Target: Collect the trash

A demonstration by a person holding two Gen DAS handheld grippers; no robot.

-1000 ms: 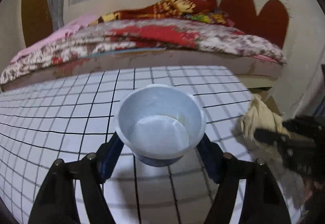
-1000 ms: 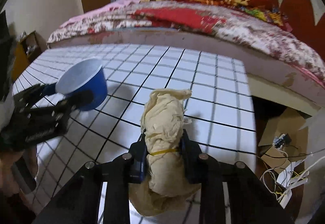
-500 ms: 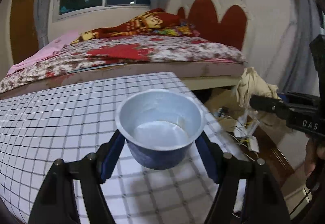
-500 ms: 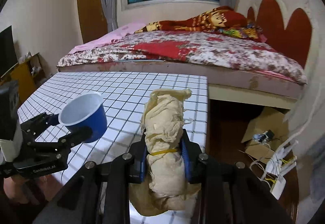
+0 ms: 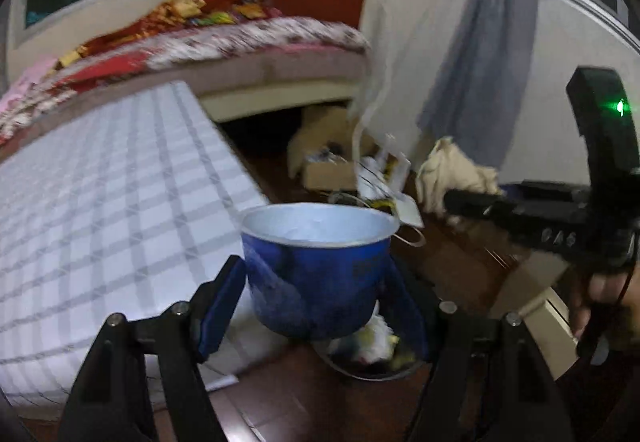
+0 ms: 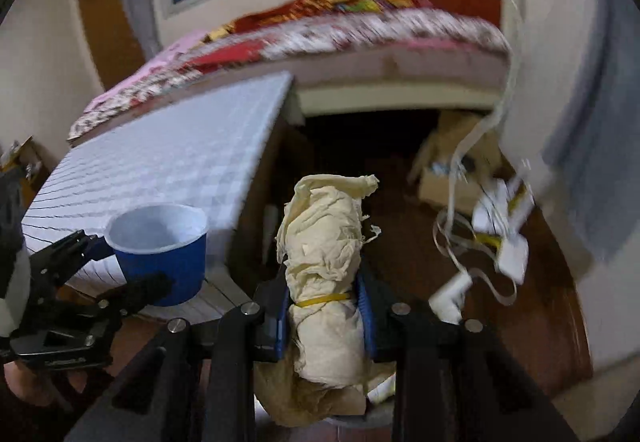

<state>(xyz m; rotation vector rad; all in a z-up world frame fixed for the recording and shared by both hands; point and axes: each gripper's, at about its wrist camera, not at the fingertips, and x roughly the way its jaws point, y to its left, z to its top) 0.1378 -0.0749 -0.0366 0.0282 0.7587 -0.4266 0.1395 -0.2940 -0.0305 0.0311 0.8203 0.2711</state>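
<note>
My left gripper (image 5: 316, 294) is shut on a blue cup (image 5: 314, 274) with a pale inside, held upright past the right edge of the checked table (image 5: 112, 201). Under the cup sits a round bin (image 5: 368, 358) on the floor with trash in it, mostly hidden. My right gripper (image 6: 324, 306) is shut on a cream wad of paper (image 6: 326, 262) bound by a yellow rubber band. That wad (image 5: 452, 169) and gripper show at the right of the left wrist view. The cup (image 6: 160, 250) and left gripper (image 6: 132, 270) appear at the left of the right wrist view.
A bed (image 6: 320, 33) with a red patterned cover stands behind the table. On the dark wooden floor (image 6: 540, 322) lie a cardboard box (image 5: 324, 169), white cables and a white power adapter (image 6: 508, 246). A grey curtain (image 5: 476, 53) hangs by the wall at right.
Both grippers have swung right, off the checked table and over the floor beside it, each keeping its load. The bin has come into view under the cup.
</note>
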